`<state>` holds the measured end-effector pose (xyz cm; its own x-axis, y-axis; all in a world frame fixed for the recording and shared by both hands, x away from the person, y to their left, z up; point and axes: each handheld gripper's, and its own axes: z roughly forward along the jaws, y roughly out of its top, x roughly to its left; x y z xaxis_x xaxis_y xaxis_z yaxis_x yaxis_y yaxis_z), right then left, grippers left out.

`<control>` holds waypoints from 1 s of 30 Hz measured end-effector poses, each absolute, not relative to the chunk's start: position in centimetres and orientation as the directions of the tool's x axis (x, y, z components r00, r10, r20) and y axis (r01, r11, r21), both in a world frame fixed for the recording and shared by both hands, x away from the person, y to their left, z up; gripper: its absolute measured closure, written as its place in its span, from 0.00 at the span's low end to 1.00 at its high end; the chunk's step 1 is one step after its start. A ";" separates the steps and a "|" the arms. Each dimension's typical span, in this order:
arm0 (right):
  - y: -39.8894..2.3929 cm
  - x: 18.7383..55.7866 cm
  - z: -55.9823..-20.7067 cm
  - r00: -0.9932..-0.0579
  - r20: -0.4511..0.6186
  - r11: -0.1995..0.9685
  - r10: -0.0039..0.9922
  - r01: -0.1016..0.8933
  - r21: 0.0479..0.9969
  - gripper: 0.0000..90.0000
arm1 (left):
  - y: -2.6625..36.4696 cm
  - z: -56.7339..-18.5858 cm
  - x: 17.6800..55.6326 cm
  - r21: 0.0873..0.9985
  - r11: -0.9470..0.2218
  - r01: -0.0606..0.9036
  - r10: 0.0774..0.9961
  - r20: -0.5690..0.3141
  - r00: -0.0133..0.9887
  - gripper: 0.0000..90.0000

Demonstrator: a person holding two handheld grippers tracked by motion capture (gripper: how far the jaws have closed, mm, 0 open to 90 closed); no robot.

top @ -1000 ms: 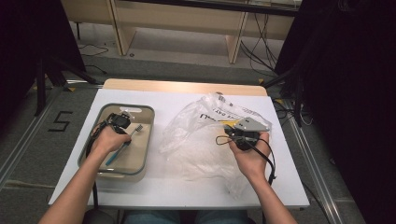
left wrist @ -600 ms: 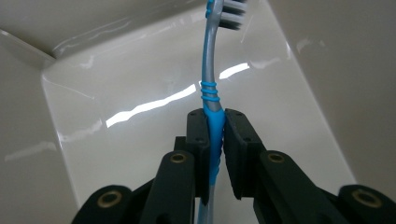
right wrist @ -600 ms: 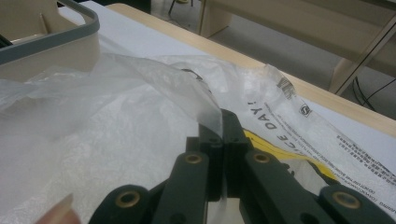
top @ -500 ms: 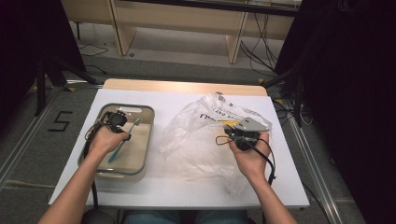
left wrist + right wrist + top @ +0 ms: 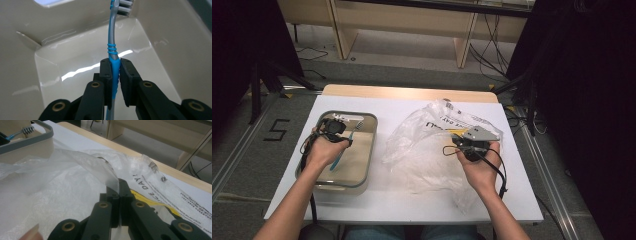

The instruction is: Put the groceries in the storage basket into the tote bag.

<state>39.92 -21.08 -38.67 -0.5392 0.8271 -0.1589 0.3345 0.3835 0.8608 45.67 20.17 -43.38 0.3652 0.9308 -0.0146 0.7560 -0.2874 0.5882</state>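
A blue and grey toothbrush (image 5: 113, 47) is clamped by its handle in my left gripper (image 5: 115, 65), bristles pointing away, over the inside of a beige tray (image 5: 62, 67). From above, the left gripper (image 5: 333, 126) hovers at the far end of the tray (image 5: 369, 150) with the toothbrush (image 5: 347, 145) slanting across it. My right gripper (image 5: 117, 188) is shut on a fold of the clear plastic bag (image 5: 62, 185). In the high view that gripper (image 5: 469, 142) rests at the bag's (image 5: 422, 145) right side.
The tray's grey rim (image 5: 30, 141) rises at the left of the right gripper view, with the brush head (image 5: 27, 130) over it. The bag bears black print and a yellow patch (image 5: 150, 202). The white tabletop (image 5: 402, 205) ends at a wooden far edge (image 5: 407, 92).
The left hand has drawn back slightly toward the tray's left side, lifting the toothbrush so it tilts over the tray. The right hand and bag stay where they were.
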 end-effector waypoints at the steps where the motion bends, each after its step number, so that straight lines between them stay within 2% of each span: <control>1: -21.1 39.9 -38.7 -0.539 -0.159 0.384 0.827 0.334 0.861 1.00 | 20.2 -43.3 45.6 0.597 -0.284 0.750 0.931 -0.015 0.364 0.89; 8: -21.1 39.9 -38.6 -0.538 -0.160 0.383 0.827 0.332 0.862 1.00 | 20.1 -42.9 45.3 0.654 -0.253 0.713 0.934 -0.028 0.357 0.89; 30: -21.1 39.9 -38.6 -0.540 -0.154 0.378 0.827 0.333 0.864 1.00 | 19.6 -41.0 44.4 0.726 -0.235 0.646 0.926 -0.034 0.375 0.89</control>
